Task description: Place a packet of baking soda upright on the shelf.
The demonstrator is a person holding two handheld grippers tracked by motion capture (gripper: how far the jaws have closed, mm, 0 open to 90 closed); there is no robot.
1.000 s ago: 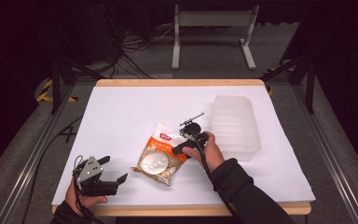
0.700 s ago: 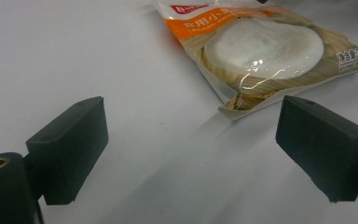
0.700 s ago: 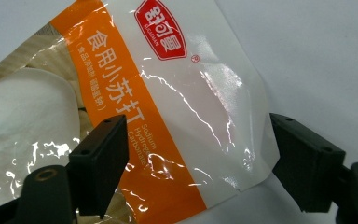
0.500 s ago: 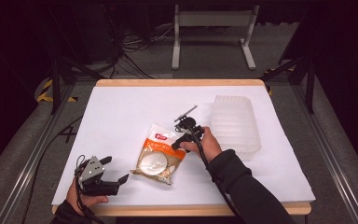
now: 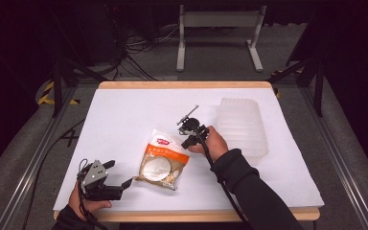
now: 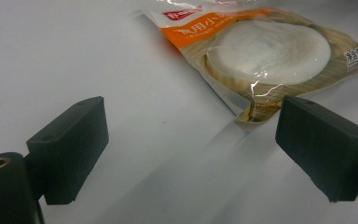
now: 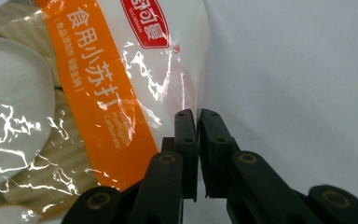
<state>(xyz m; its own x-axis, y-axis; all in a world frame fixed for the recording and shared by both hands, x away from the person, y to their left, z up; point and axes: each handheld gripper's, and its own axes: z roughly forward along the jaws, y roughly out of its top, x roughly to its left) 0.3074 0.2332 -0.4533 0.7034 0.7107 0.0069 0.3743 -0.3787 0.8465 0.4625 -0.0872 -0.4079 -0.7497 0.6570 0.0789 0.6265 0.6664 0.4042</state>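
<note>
A clear bag (image 5: 162, 160) with an orange band, a red label and a round white cake inside lies flat on the white table (image 5: 124, 115). My right gripper (image 5: 188, 143) points down at the bag's upper right edge. Its jaws have just been closing and now stand together, pinching the bag's (image 7: 121, 93) clear margin where the right gripper (image 7: 197, 114) meets it. My left gripper (image 5: 119, 173) rests near the front left of the table, open, with nothing between its pads. In the left gripper view the bag's (image 6: 265, 51) near corner lies just ahead of the left gripper's (image 6: 191, 149) right jaw.
A ribbed clear plastic tray (image 5: 242, 127) lies on the table just right of my right hand. The table's wooden front edge (image 5: 196, 215) runs close under both forearms. Dark floor, cables and a metal stand (image 5: 218, 33) lie beyond the far edge.
The right gripper's jaws have come together at the bag's upper right edge. The right hand shifted slightly. The left gripper and the bag have stayed where they were.
</note>
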